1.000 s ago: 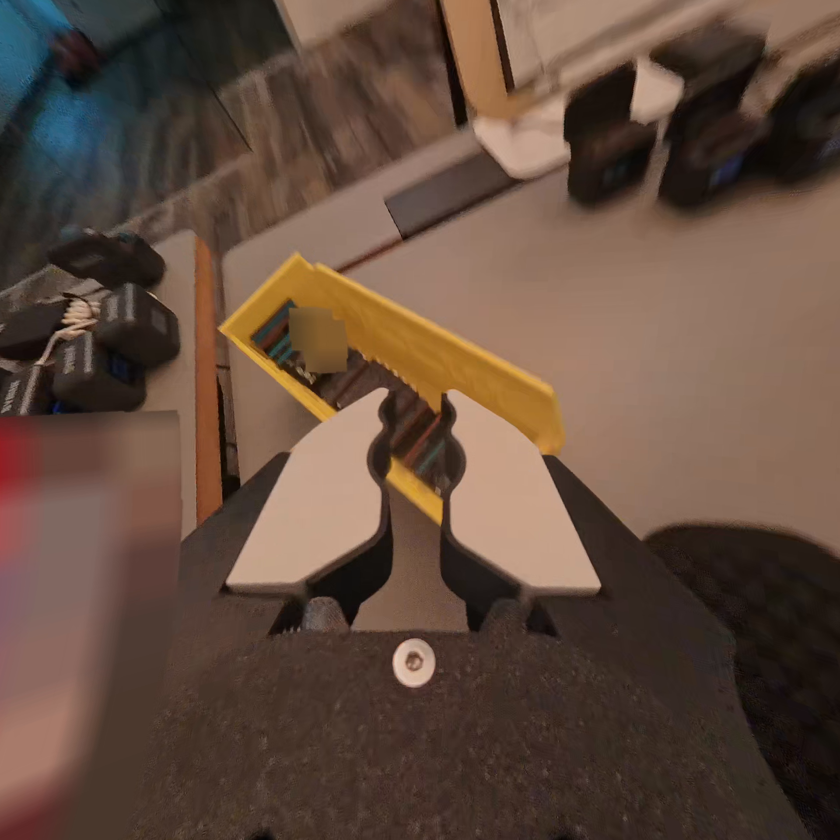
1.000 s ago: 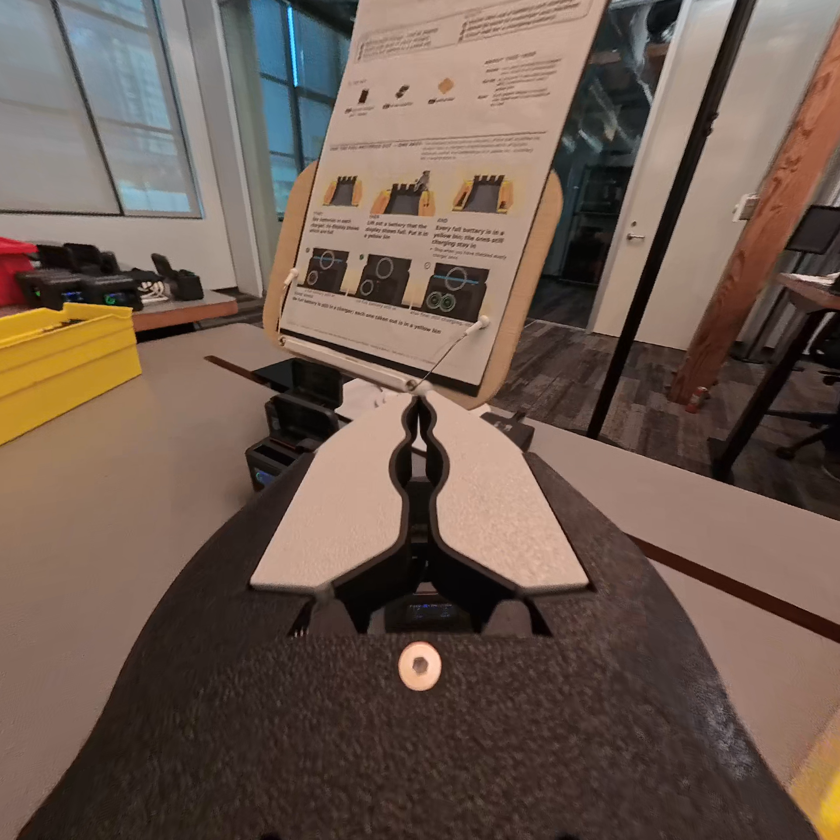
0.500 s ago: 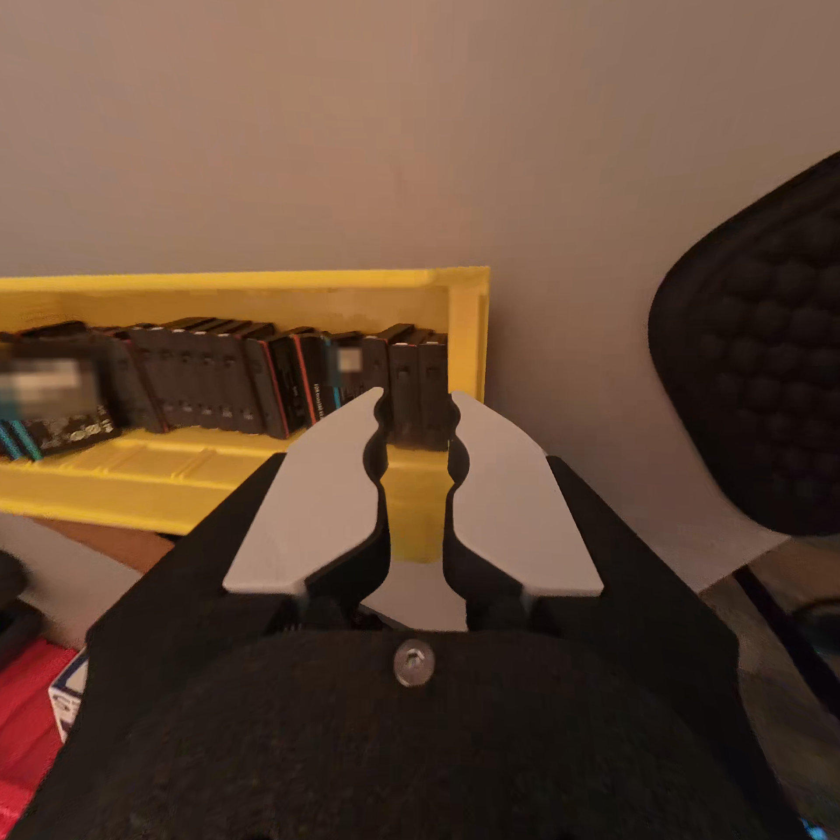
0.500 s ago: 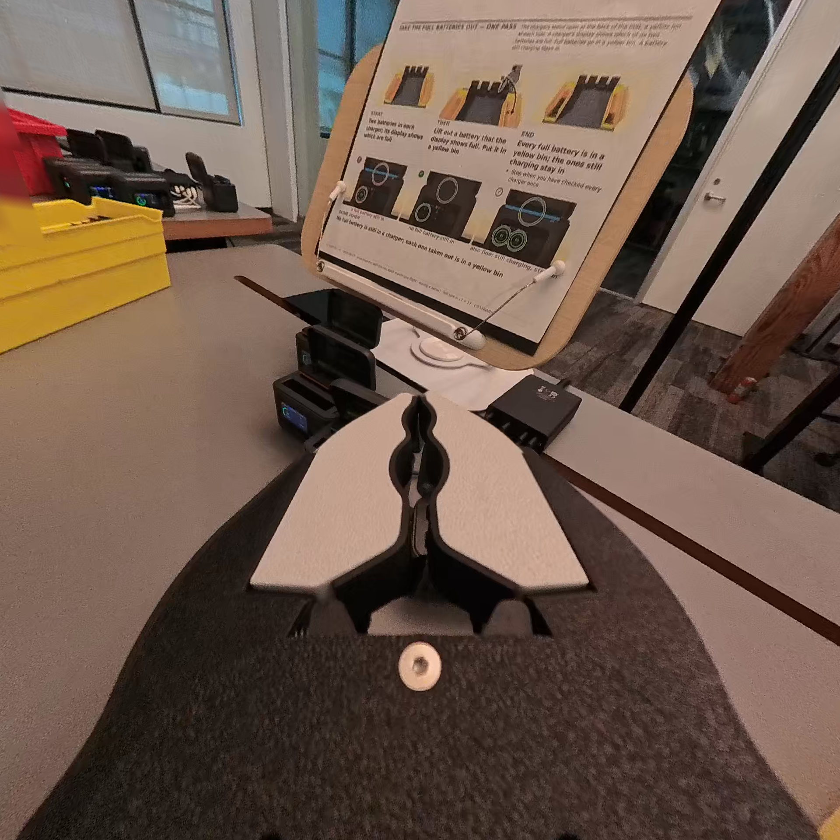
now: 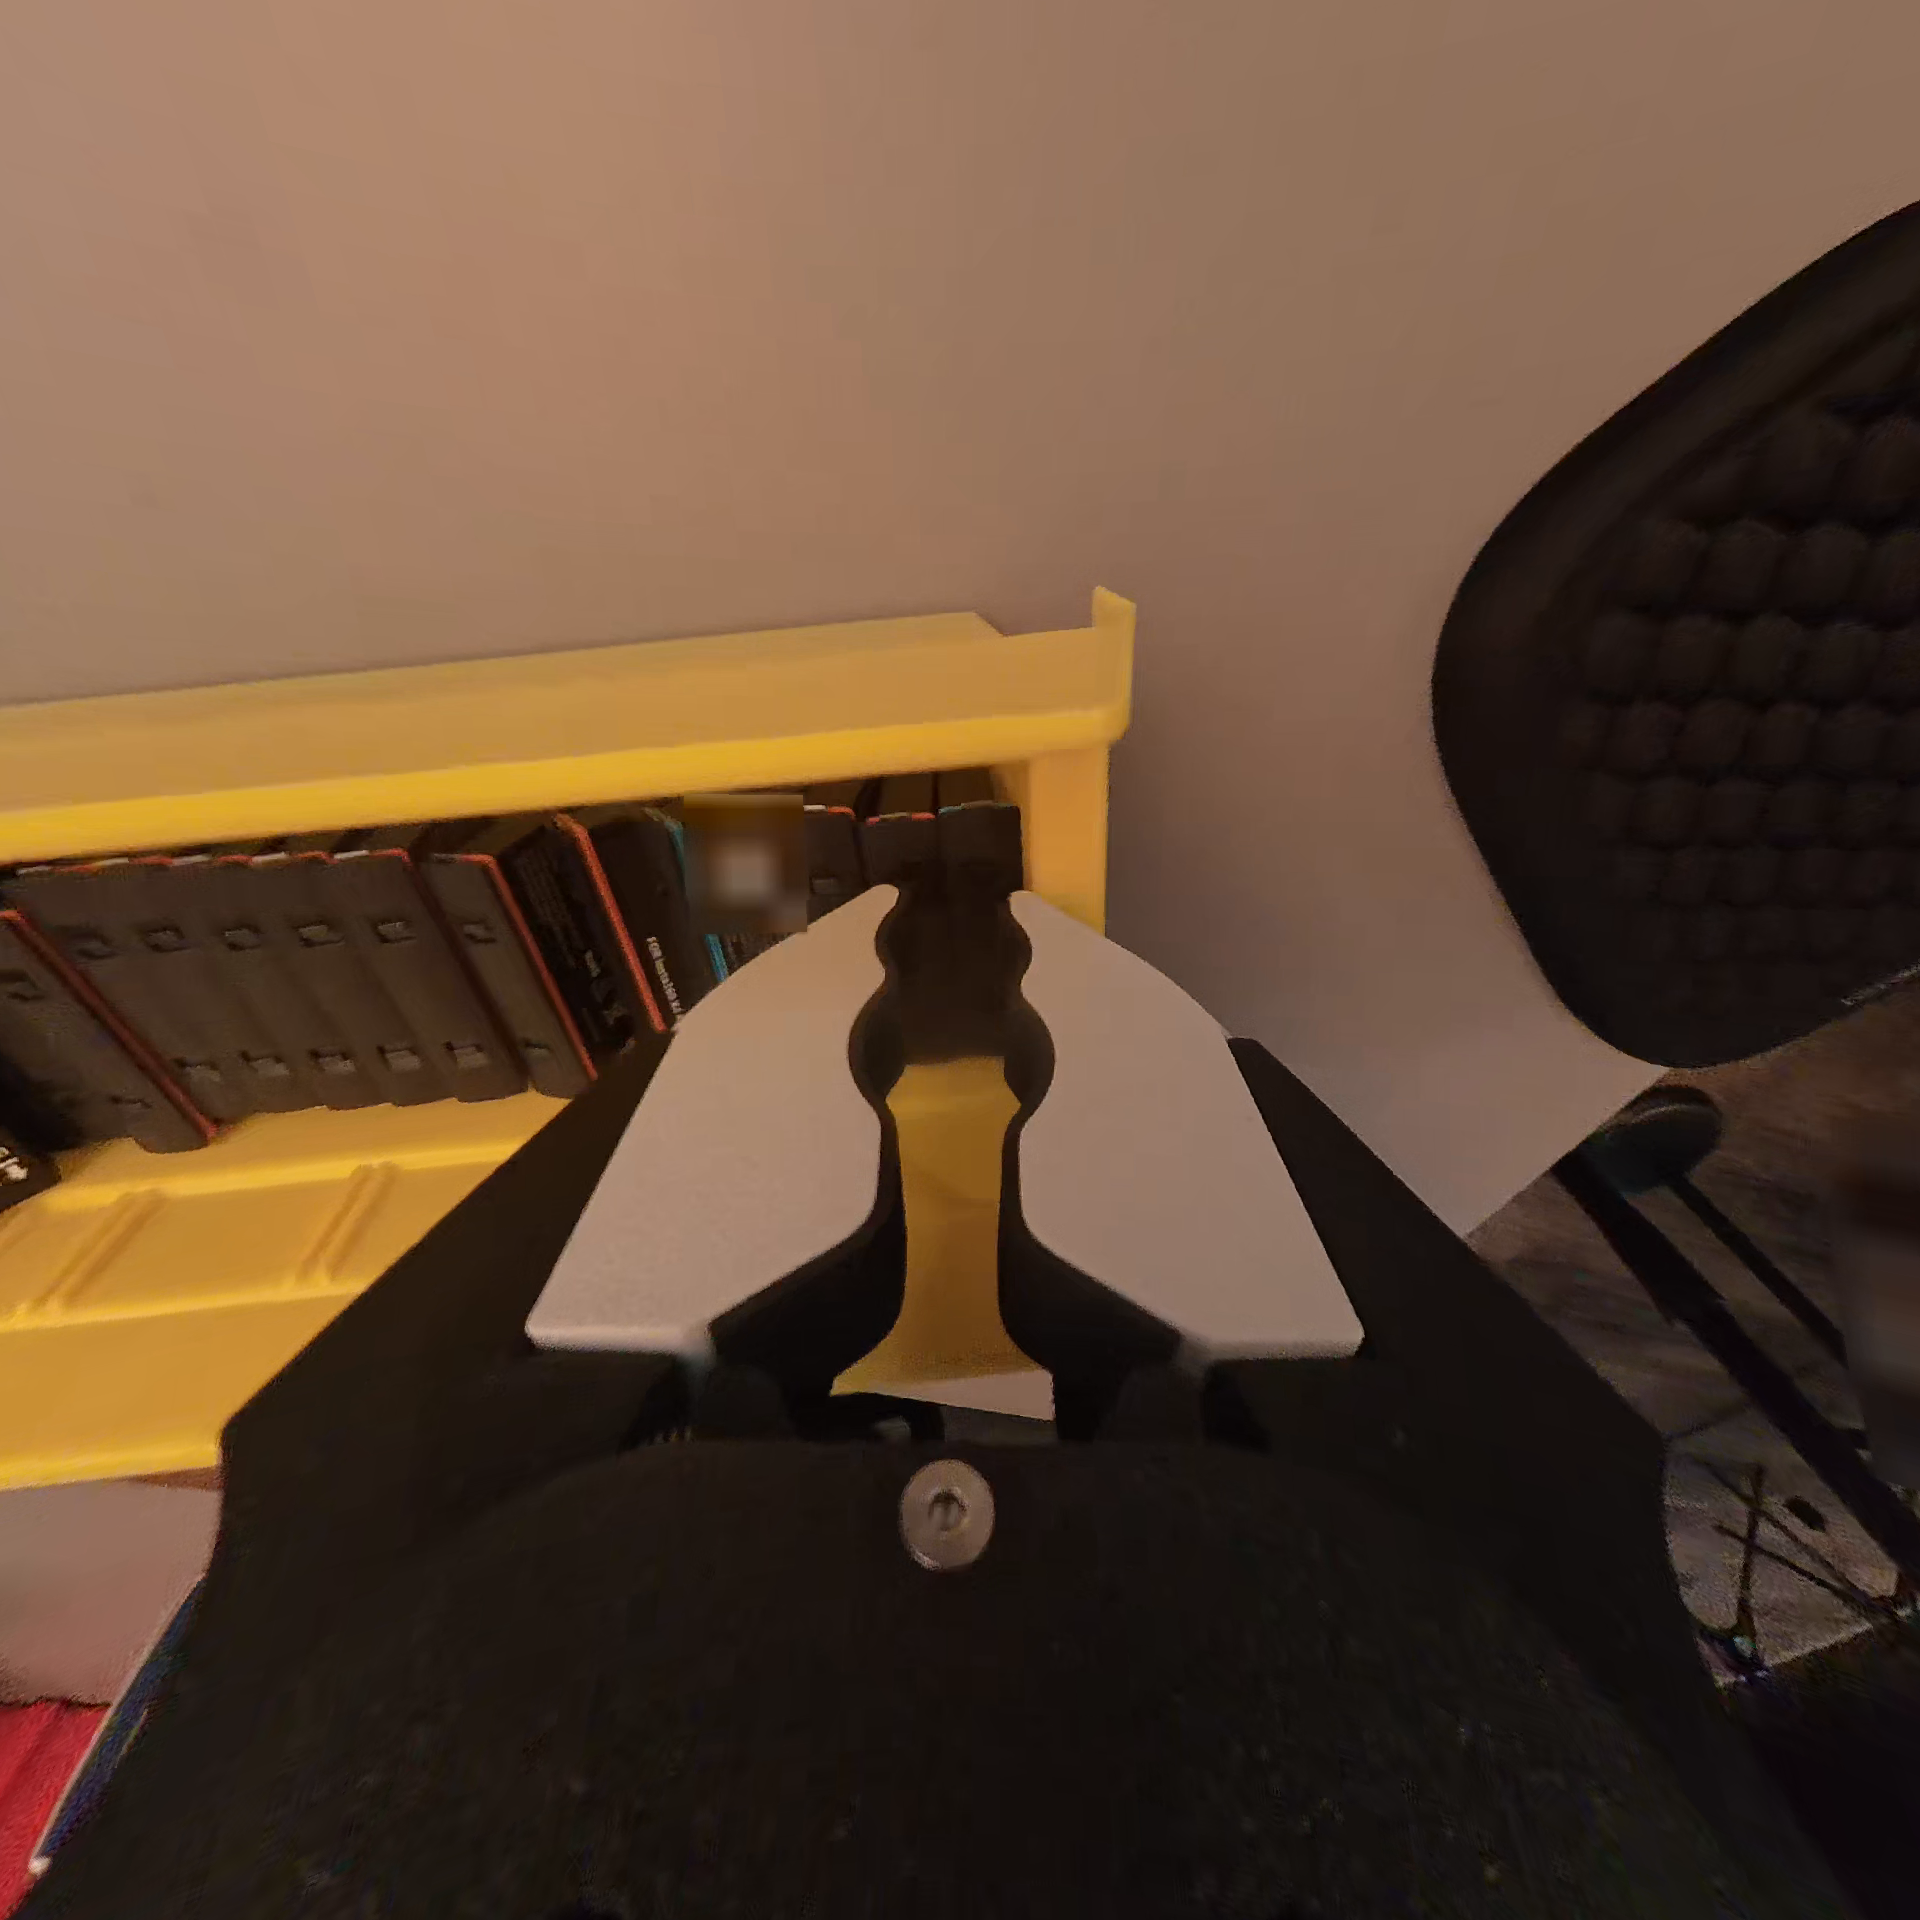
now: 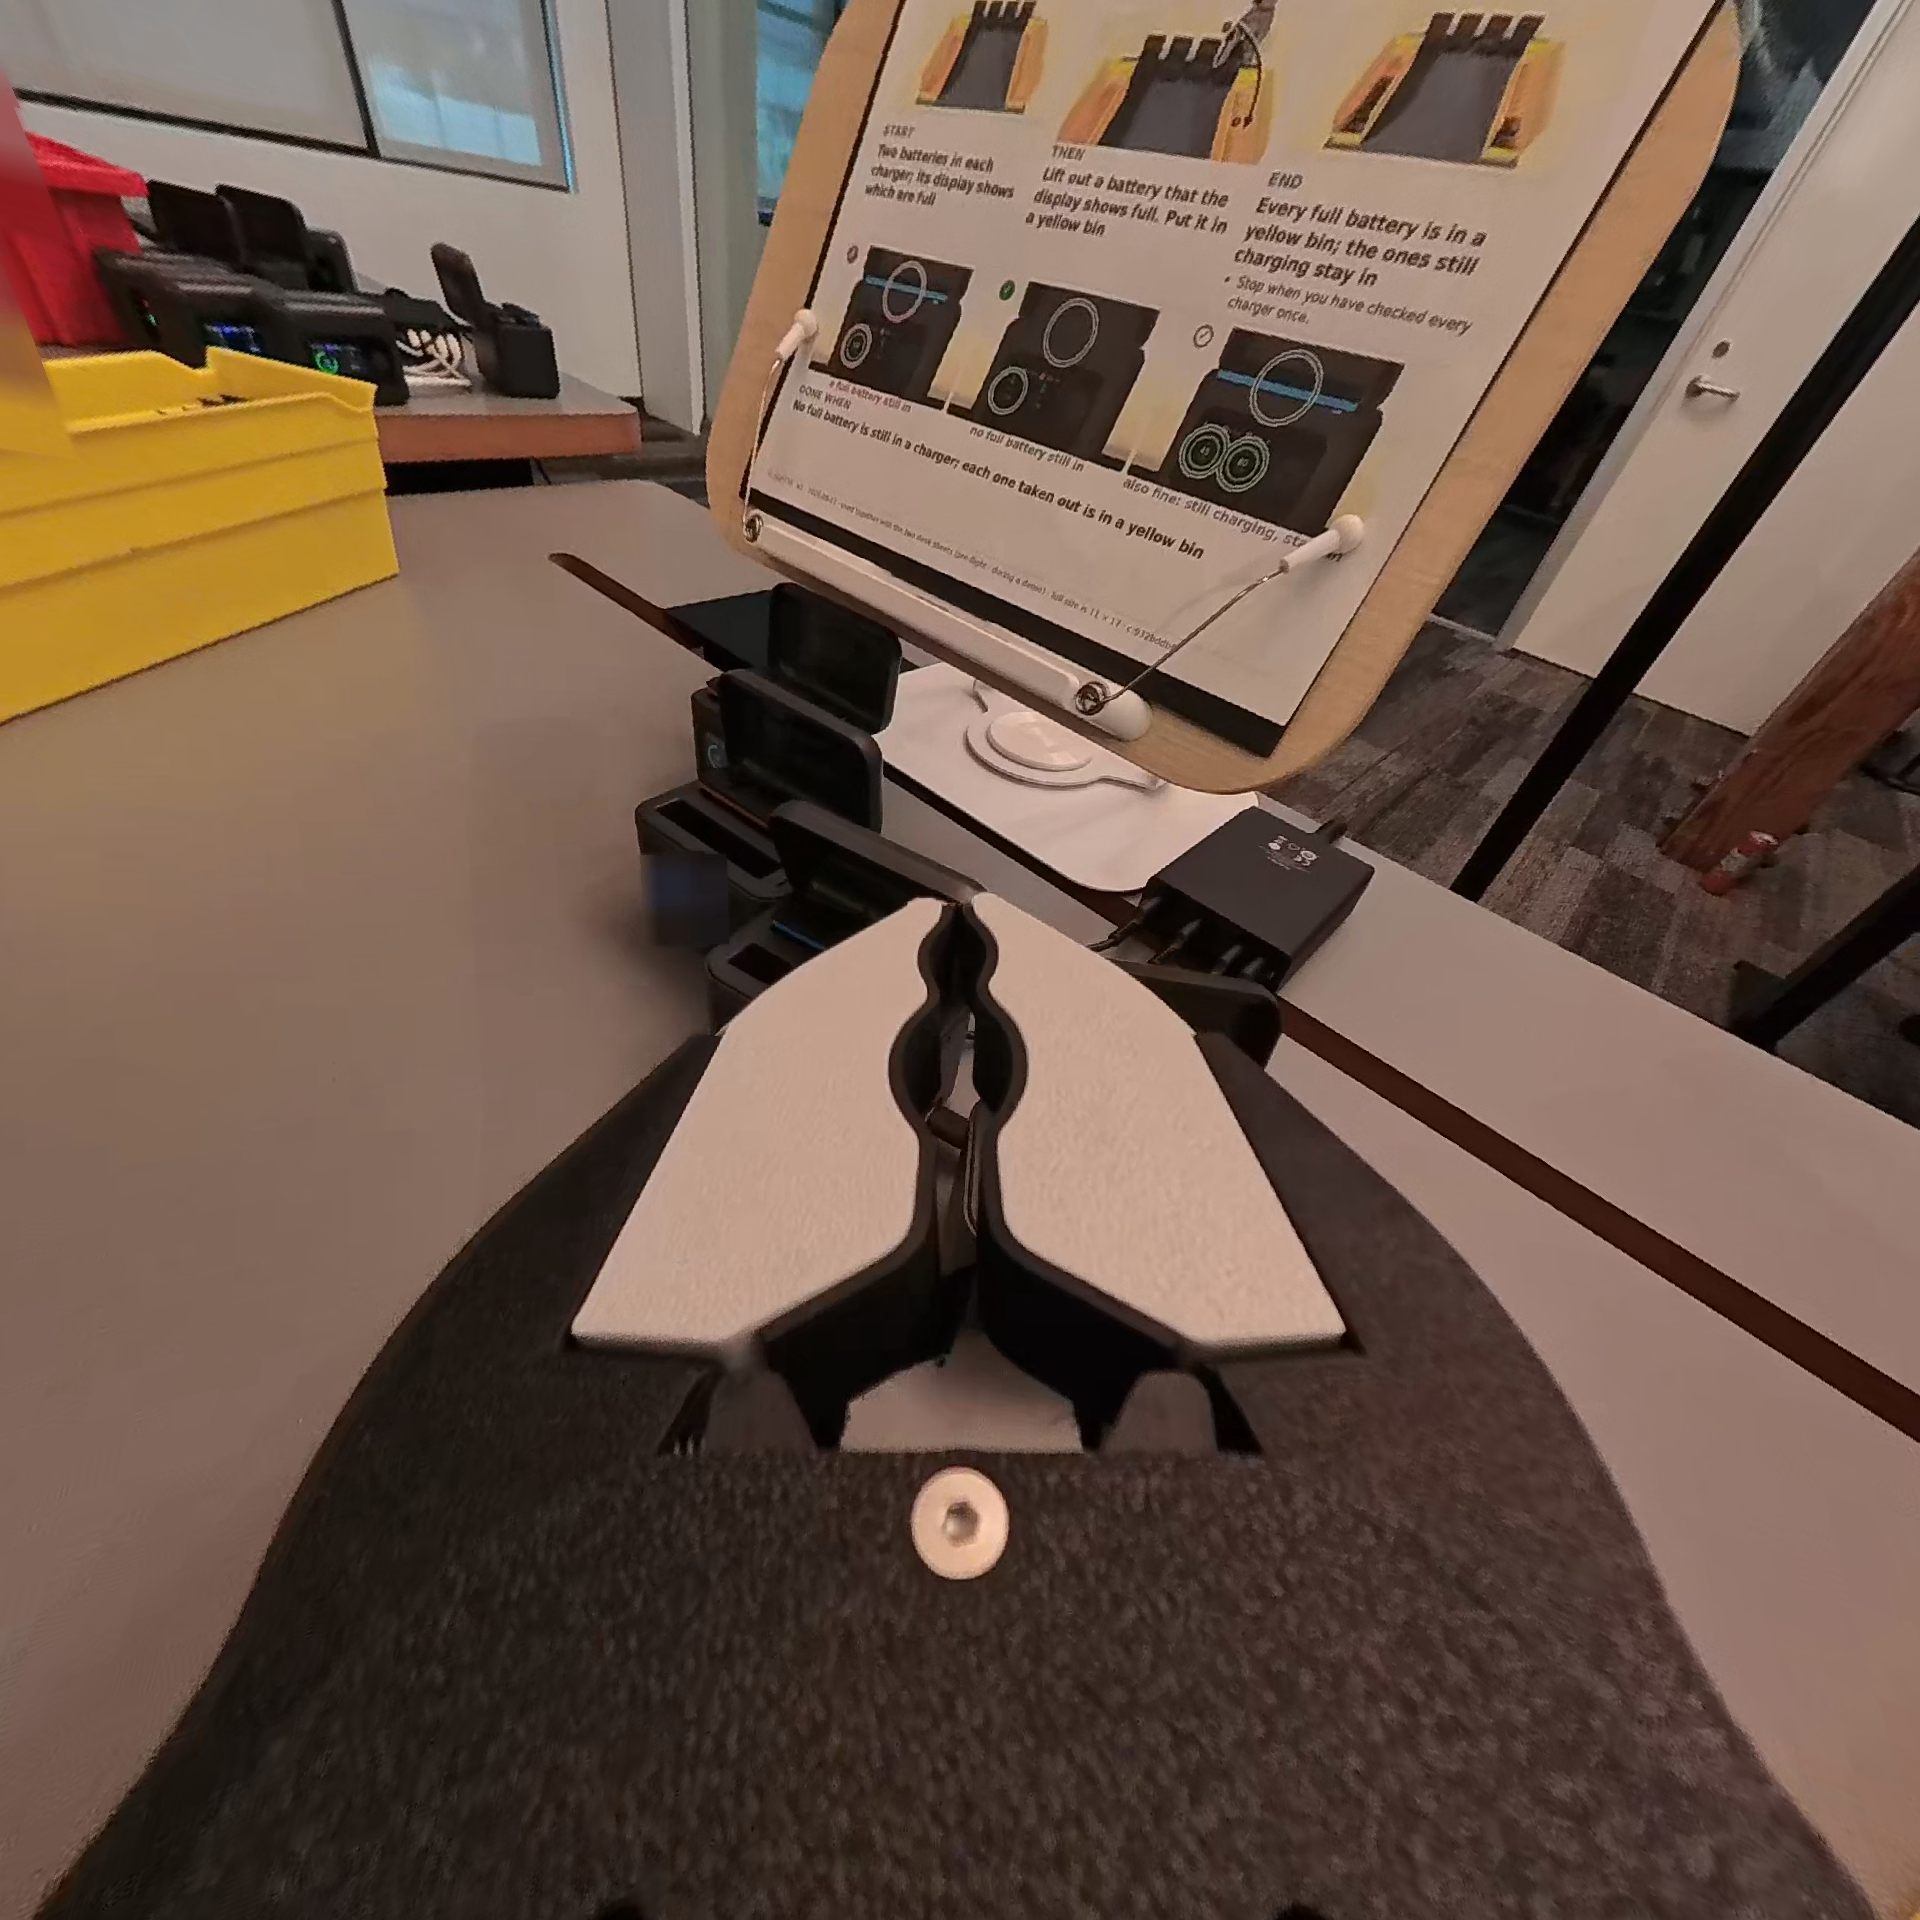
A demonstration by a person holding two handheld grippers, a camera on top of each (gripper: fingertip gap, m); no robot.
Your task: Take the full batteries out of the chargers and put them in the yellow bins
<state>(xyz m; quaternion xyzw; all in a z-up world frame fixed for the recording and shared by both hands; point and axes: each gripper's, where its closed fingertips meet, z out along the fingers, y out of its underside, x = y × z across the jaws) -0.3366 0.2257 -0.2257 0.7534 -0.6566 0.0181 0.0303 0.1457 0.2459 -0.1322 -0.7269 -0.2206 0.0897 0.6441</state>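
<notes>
Now left gripper (image 5: 945, 904), tongs spread and empty, has closed on yellow bin (image 5: 540, 727) full of batteries (image 5: 270, 987); right gripper (image 6: 958, 914), tongs pressed together, nears chargers (image 6: 790, 717).

The place is an office. Ahead of the fingers (image 6: 831, 1122) a grey counter (image 6: 312, 935) carries an instruction board (image 6: 1195, 312) on a stand, and behind it are glass partitions (image 6: 1662, 364), a white door (image 6: 1766, 312) and grey carpet tiles (image 6: 1558, 748). To the left of the fingers are large windows (image 6: 447, 73) and a second counter (image 6: 499, 416) with chargers (image 6: 343, 343). In the left wrist view a black mesh office chair (image 5: 1714, 727) stands to the right of the fingers.
</notes>
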